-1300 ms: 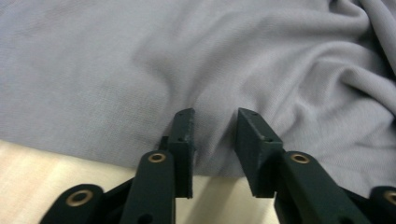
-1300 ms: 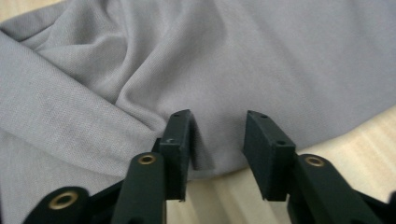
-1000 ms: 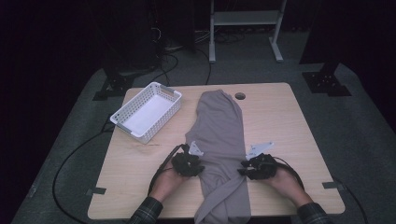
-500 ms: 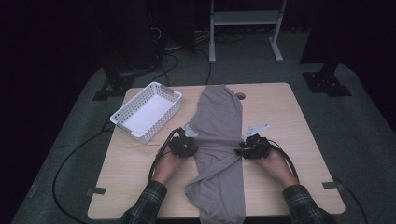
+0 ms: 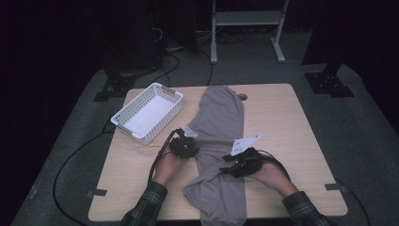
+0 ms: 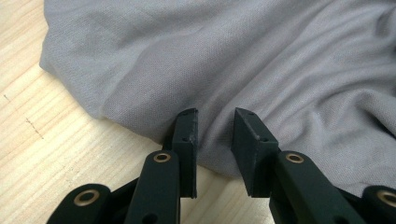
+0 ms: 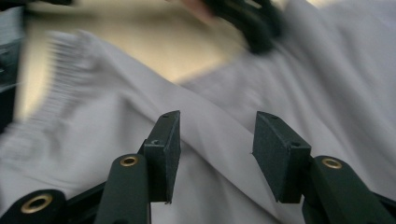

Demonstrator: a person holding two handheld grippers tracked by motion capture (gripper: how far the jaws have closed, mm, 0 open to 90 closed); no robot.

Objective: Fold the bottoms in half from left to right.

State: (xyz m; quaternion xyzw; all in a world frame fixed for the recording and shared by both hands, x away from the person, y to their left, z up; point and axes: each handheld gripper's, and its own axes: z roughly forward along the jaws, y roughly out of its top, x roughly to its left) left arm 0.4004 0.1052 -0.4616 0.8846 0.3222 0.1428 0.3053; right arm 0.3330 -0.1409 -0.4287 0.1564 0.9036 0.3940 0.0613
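Half the grey cloth (image 7: 224,140) blurred, near end cropped

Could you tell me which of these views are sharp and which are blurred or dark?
Left gripper view: sharp and evenly lit, the weave of the cloth clear. Right gripper view: motion blur across the cloth and the far tool, while its own tool stays crisp. High view: dim, black surroundings, the table lit softly.

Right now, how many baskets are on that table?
1. A white basket sits on the table at its far left, left of the grey garment and apart from it. It looks empty, and nothing hides a second one.
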